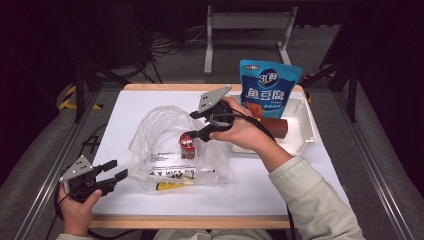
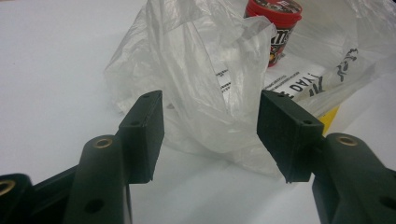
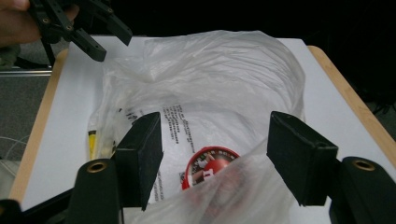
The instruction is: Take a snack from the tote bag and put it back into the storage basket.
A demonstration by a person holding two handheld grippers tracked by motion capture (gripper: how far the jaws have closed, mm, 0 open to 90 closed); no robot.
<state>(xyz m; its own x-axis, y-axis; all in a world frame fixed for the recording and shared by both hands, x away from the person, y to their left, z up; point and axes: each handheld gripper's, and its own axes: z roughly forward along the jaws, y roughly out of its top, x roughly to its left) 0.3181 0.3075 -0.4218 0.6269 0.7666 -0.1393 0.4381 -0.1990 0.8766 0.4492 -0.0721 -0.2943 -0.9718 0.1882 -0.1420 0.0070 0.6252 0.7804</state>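
Red tub (image 1: 187, 144) already inside clear bag (image 1: 165, 131), mid-tabletop. Right gripper (image 1: 196, 126) wide open above it, holding nothing. Left gripper (image 1: 116, 170) open, empty, near front left corner. Blue pouch (image 1: 269, 87) left in white tray (image 1: 305, 131), far right corner.

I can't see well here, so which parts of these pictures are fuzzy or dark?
High view: the room beyond the table is dark. Left gripper view: the plastic bag and red tub look soft, the near fingers sharper. Right gripper view: the bag's near fold is blurred, hazing the red tub.
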